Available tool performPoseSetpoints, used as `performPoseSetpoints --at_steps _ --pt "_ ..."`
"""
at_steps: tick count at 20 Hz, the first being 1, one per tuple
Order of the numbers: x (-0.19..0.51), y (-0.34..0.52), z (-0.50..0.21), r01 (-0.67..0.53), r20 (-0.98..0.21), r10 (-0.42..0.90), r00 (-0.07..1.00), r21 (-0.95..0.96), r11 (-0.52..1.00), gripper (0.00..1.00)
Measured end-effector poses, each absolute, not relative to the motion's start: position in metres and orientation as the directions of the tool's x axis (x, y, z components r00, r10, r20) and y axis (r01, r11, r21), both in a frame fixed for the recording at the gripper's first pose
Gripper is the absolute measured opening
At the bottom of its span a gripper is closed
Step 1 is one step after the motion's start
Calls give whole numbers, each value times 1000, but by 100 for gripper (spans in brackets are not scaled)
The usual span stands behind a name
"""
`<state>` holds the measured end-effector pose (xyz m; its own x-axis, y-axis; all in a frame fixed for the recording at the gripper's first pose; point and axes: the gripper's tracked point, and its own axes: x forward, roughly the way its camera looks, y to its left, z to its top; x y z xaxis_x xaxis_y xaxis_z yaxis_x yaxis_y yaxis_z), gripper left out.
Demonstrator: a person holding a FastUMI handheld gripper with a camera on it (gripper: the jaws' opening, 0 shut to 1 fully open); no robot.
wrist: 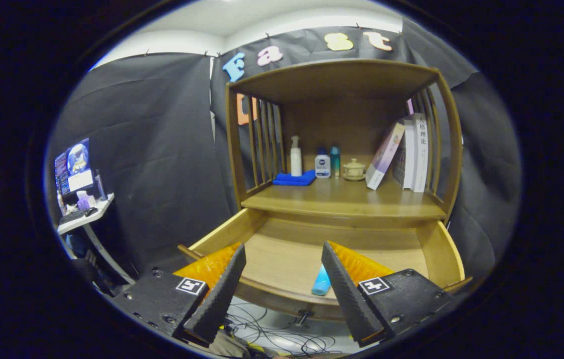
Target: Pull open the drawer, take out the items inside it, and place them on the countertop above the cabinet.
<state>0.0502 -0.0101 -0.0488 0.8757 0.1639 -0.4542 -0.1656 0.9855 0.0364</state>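
The gripper (282,259) is held above the front of the pulled-out drawer (444,254), its jaws released and spread wide with nothing between them. Just inside the drawer's front wall, partly hidden behind the right finger (347,284), lies a light blue tube (322,281); only its near portion is visible, and whether other items lie under the fingers cannot be told. The rest of the drawer floor looks bare. The tube appears to be a small plastic toiletry container, judged light, smooth-walled and somewhat slippery, possibly yielding under a hard squeeze. A hold across its middle, with the fingers square to its long axis, seems the safest; a grip near an end risks it pivoting or squirting out. Its place against the front wall leaves little room for the near finger, so a steep approach from above would likely be needed. Beyond the drawer is the countertop (342,202), which carries a folded blue cloth (294,178), a white pump bottle (296,157), a small white bottle (322,164), a teal bottle (335,160), a lidded ceramic cup (353,169) and several books (404,152). Bare wood at its front edge offers room to set the tube down.
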Motion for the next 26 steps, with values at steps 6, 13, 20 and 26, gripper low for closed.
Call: performPoseSetpoints --at_steps 6,13,20,26 --pt "96 -27 -104 -100 -720 105 686 50 994 97" --pt "109 -51 -166 -16 -912 42 409 39 999 96" --pt "118 -61 -203 23 -975 8 222 13 1000 93" --pt "125 -76 -222 54 -987 -57 151 -49 997 86"
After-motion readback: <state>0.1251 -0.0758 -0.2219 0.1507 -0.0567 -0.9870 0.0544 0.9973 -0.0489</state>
